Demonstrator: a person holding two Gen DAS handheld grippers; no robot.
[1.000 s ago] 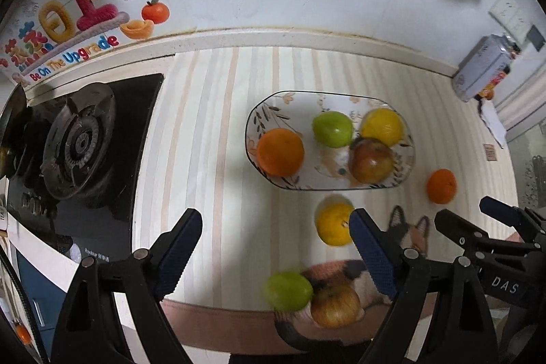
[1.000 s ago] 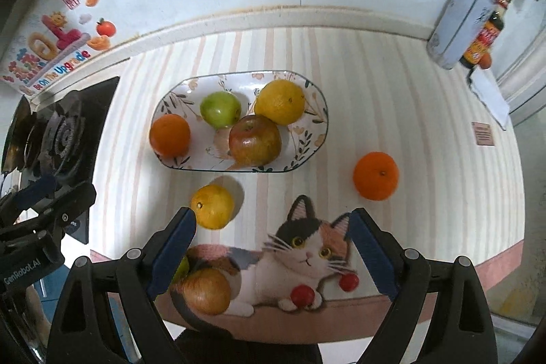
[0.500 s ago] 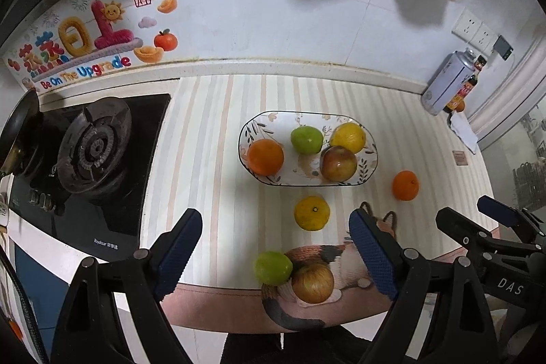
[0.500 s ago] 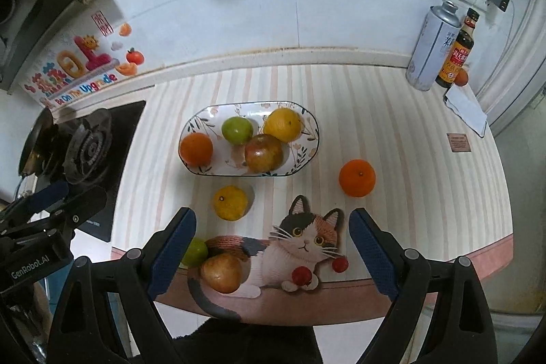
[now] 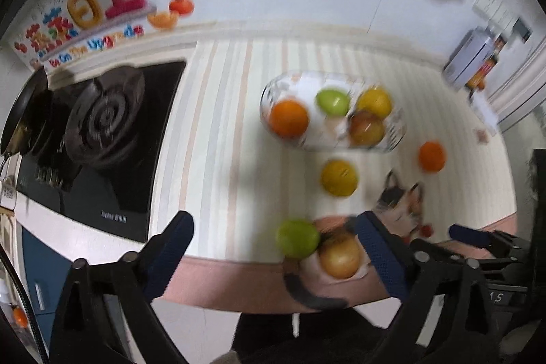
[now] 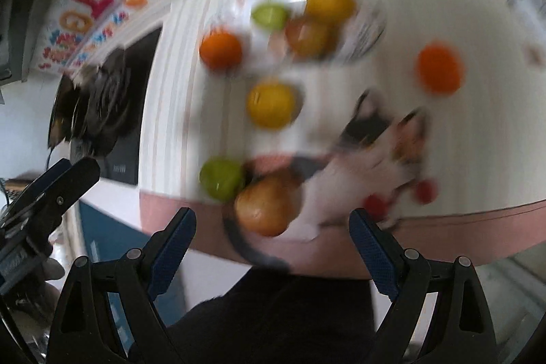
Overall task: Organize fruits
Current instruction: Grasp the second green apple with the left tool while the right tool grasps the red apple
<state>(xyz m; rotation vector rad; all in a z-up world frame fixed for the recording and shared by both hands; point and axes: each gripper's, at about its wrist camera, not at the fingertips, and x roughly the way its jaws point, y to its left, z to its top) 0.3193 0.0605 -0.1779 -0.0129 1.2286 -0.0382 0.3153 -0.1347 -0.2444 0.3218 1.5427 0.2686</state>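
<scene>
Here your left gripper (image 5: 274, 256) has just been spreading its jaws, with nothing clamped; the right gripper (image 6: 273, 249) is also apart and empty, both angled down to choose a target. Nearest, at the counter edge, a green fruit (image 5: 297, 237) touches a brown one (image 5: 340, 256), awkward to take singly. Farther on, a yellow fruit (image 5: 338, 178) and an orange (image 5: 431, 156) lie loose. Beyond, the plate (image 5: 397, 133) already holds four.

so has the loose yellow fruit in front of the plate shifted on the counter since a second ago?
No. The yellow fruit sits just in front of the plate and beside the printed cat's ears, as before. Only the cameras moved.
</scene>
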